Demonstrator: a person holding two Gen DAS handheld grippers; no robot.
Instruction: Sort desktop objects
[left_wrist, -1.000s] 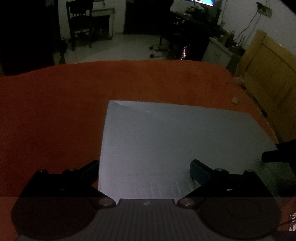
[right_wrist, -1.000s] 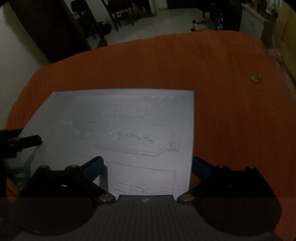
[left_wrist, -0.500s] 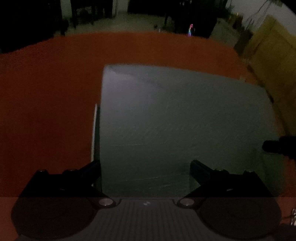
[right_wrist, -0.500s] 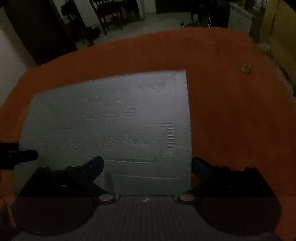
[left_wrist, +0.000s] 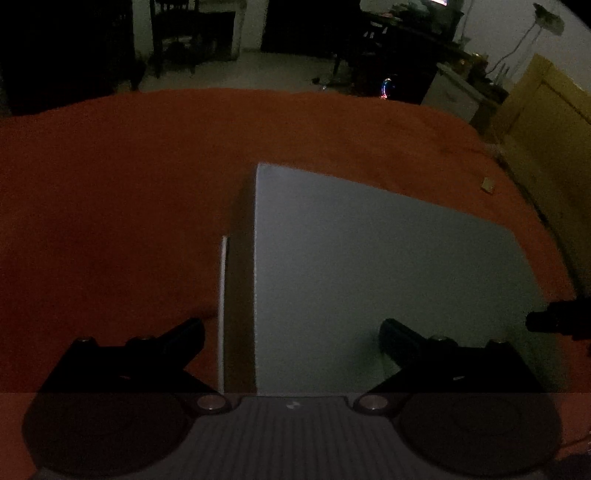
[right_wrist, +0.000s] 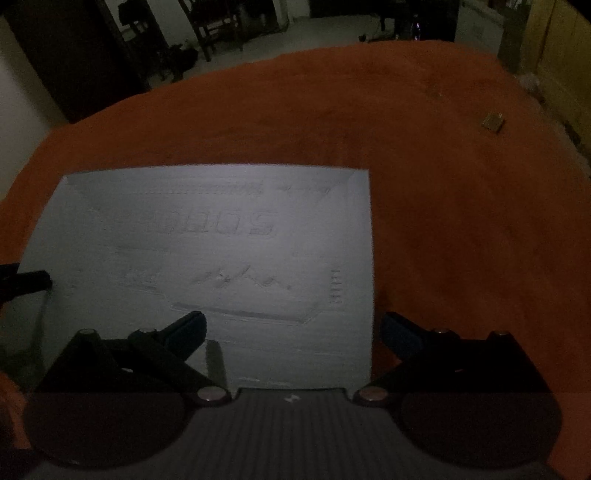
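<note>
Dim room, chair (left_wrist: 177, 33) and pale floor beyond | orange cloth-covered table (right_wrist: 443, 203) | pale grey printed sheet (right_wrist: 221, 258) lying on cloth, near edge | small tan item (right_wrist: 493, 122) far right, well apart | left gripper (left_wrist: 291, 339) spread wide, holding nothing, over sheet's left edge | right gripper (right_wrist: 291, 332) spread wide, empty, straddling sheet's right edge

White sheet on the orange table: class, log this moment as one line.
item: white sheet flat on orange table | left hand-held gripper: open | right hand-held gripper: open | small tan object: untouched
</note>
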